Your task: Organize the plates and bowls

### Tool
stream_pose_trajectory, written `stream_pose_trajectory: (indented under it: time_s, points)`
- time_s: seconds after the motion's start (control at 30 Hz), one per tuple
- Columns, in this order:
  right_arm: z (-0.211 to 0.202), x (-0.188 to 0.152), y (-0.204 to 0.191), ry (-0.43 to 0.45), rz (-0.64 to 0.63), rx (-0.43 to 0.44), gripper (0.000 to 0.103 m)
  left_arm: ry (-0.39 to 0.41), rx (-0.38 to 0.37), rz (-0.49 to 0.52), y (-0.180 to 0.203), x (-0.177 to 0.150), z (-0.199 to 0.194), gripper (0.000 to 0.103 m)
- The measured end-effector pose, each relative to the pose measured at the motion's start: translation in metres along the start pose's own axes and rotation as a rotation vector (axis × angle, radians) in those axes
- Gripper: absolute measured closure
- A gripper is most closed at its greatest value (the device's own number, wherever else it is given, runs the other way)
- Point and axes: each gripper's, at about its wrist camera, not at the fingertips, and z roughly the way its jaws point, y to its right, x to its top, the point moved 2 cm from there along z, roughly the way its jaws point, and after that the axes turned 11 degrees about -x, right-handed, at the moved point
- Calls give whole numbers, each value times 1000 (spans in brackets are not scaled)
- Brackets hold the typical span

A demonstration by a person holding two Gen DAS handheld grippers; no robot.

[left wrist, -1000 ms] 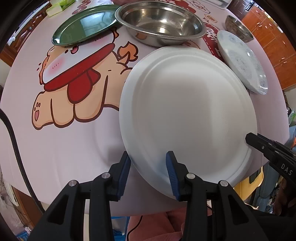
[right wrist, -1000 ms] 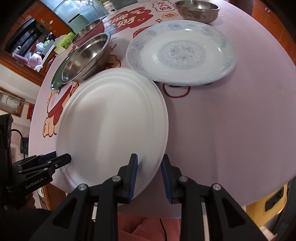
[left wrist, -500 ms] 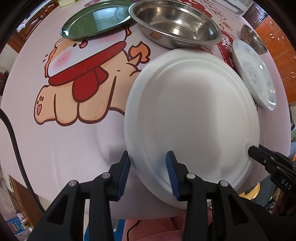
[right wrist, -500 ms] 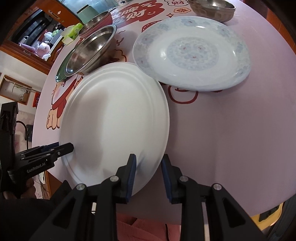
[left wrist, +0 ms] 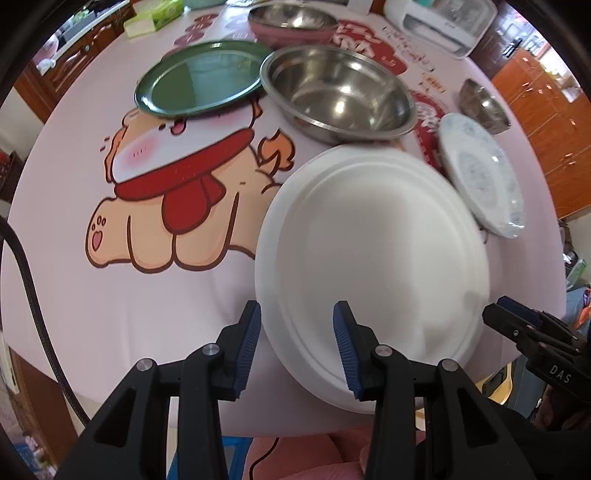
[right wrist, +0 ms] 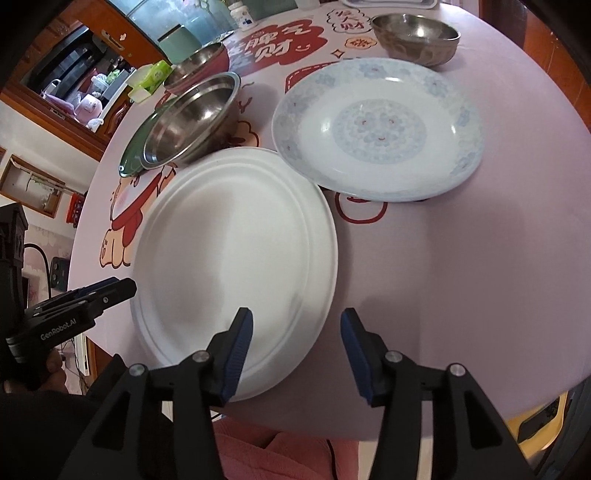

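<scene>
Straddling the near rim of the white plate [left wrist: 373, 251], the left gripper [left wrist: 297, 347] has one blue pad outside the edge and one over the plate face. Whether those pads actually pinch the rim cannot be told from either view. The right gripper [right wrist: 297, 347] has just been opening: its jaws stand apart, left pad over the plate's near edge, right pad over bare worktop [right wrist: 461, 280], nothing pressed between them. So right side reads as let go.

White plate sits at the near edge of the round worktop, its near rim hanging past the edge toward the person's lap. Far rim lies just beside the big steel bowl [left wrist: 340, 96] and the blue-patterned plate [right wrist: 376, 129]; looks close to touching both, can't confirm. Green plate [left wrist: 203, 81] sits partly under the steel bowl. Small steel bowl [right wrist: 417, 37] well back; another bowl with a red outside [left wrist: 295, 22] further off.

Handling guess: white plate looks stiff, smooth, probably ceramic or melamine, so slippery at the glaze and breakable if dropped. Wide and flat means it will lever hard from a one-sided pinch. Best hold is the raised rim, pads above and below, ideally one gripper on each side. Overhang makes that near rim easy to reach.
</scene>
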Motion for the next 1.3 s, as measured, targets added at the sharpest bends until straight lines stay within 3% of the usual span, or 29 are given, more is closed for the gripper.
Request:
stream_pose_trajectory:
  time_s: [0.43, 0.73, 0.97, 1.3]
  points:
    - [-46, -46, -18, 193, 127, -55, 53, 60, -26, 127, 9, -47, -50, 63]
    - [-77, -79, -45, 344, 136, -101, 53, 100, -98, 215, 12, -70, -86, 63]
    - [-95, -80, -50, 412, 132, -124, 53, 121, -141, 261, 24, -75, -100, 61]
    - [-99, -61, -24, 450, 147, -116, 46, 151, -142, 280, 52, -62, -100, 54]
